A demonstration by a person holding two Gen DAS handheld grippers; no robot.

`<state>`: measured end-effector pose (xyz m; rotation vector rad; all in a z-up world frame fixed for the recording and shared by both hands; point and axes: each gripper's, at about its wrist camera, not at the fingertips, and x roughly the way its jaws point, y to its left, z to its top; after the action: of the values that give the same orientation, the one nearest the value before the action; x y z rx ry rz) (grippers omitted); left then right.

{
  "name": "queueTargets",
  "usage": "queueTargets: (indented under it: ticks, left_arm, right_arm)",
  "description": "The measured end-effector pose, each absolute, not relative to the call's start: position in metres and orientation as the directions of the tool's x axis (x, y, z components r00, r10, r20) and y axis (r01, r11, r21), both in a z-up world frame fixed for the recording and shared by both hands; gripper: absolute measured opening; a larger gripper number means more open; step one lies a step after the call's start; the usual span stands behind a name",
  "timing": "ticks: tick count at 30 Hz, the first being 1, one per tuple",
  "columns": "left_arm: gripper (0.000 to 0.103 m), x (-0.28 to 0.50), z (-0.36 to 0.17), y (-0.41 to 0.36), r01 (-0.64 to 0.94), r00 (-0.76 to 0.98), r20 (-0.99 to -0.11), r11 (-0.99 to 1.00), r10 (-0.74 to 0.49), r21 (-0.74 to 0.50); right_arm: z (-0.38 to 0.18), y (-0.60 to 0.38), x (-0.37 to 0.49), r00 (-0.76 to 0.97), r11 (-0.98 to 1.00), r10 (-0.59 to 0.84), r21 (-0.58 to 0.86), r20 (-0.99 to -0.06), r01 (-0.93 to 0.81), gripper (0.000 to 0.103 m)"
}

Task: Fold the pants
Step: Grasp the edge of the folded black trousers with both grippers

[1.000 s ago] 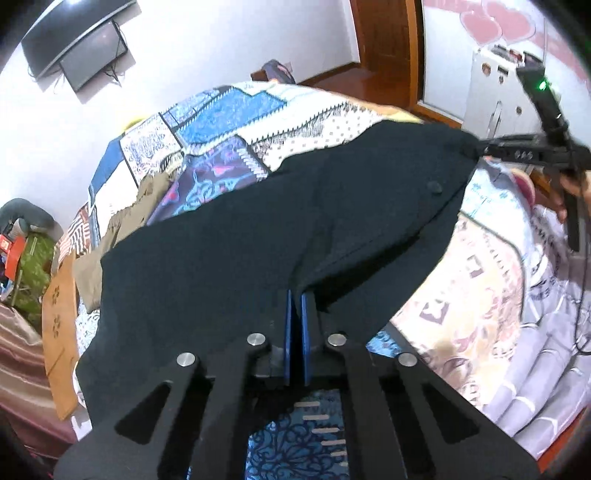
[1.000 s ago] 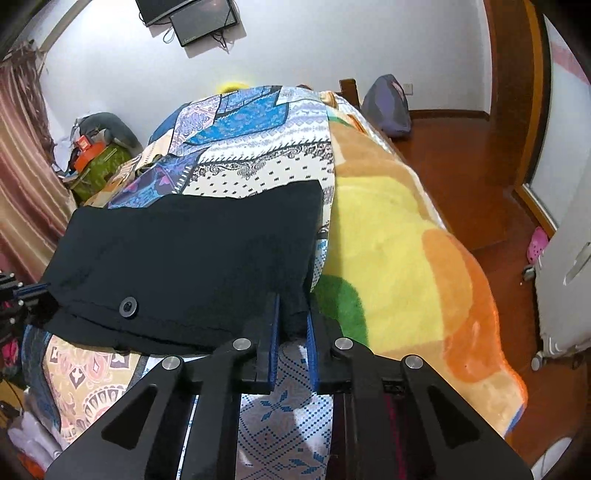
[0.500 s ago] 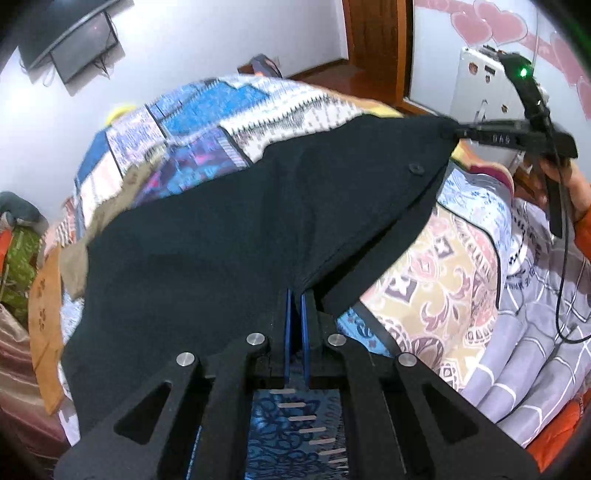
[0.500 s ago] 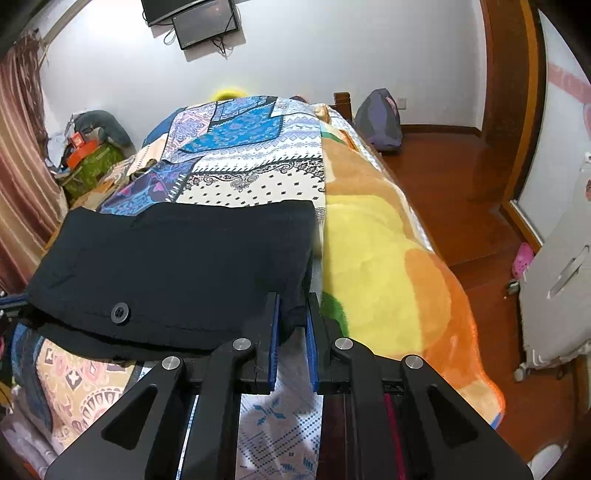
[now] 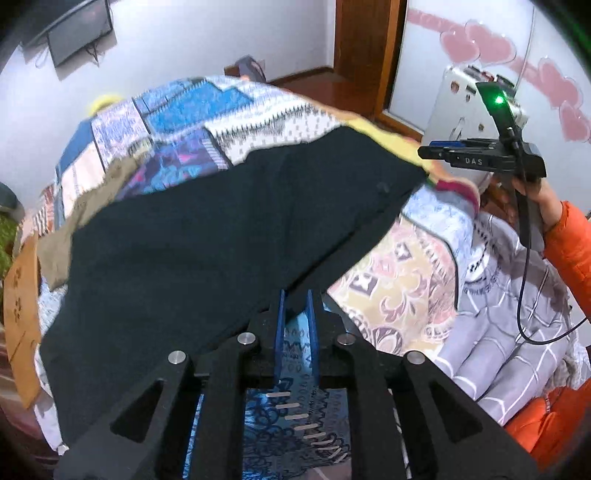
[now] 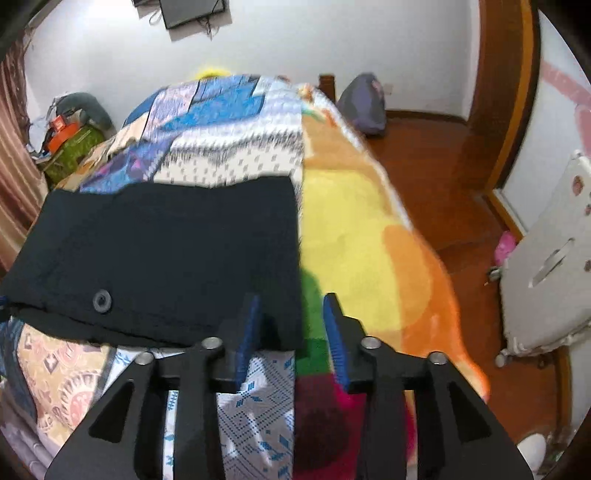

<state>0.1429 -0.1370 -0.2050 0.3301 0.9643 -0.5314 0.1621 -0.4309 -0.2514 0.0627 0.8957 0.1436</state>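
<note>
Nearest me, my left claw (image 5: 295, 314) has just been opening: its blue pads stand a little apart, and the near edge of the black pants (image 5: 221, 236) lies at their tips, no longer pinched as far as I can see. My right claw (image 6: 291, 332) has also just been opening and is now spread wide; the near right corner of the pants hangs between its pads with neither pad pressing on it. In the left wrist view I see that claw from the side, clear of the pants' far corner, held by a hand (image 5: 535, 192) in an orange sleeve (image 5: 569, 251).

The pants lie flat across the bed's patchwork cover (image 6: 221, 122), a button (image 6: 101, 300) showing near their front edge. To their right in the right wrist view runs a yellow and orange blanket (image 6: 354, 229). Beyond the bed I see a wooden floor (image 6: 424, 147), a grey bag (image 6: 364, 107) against the white wall and a dark screen (image 6: 192, 11) mounted high.
</note>
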Motion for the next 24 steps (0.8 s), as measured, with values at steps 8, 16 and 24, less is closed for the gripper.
queueTargets:
  ticks: [8,16,24]
  left_arm:
    - [0.022,0.195,-0.205,-0.129,0.461,0.489,-0.832,0.887,-0.263,-0.009]
    - [0.022,0.196,-0.254,-0.136,0.423,0.441,-0.864,0.906,-0.242,-0.038]
    - [0.023,0.197,-0.253,-0.143,0.456,0.418,-0.873,0.889,-0.252,-0.038]
  right_arm:
    - [-0.221,-0.396,0.167,0.617,0.932,0.363,0.275,-0.698,-0.236,0.037]
    - [-0.279,-0.344,0.173,0.489,0.901,0.427,0.310,-0.761,-0.305,0.038]
    - [-0.269,-0.367,0.150,0.481,0.908,0.418,0.345,-0.770,-0.236,0.052]
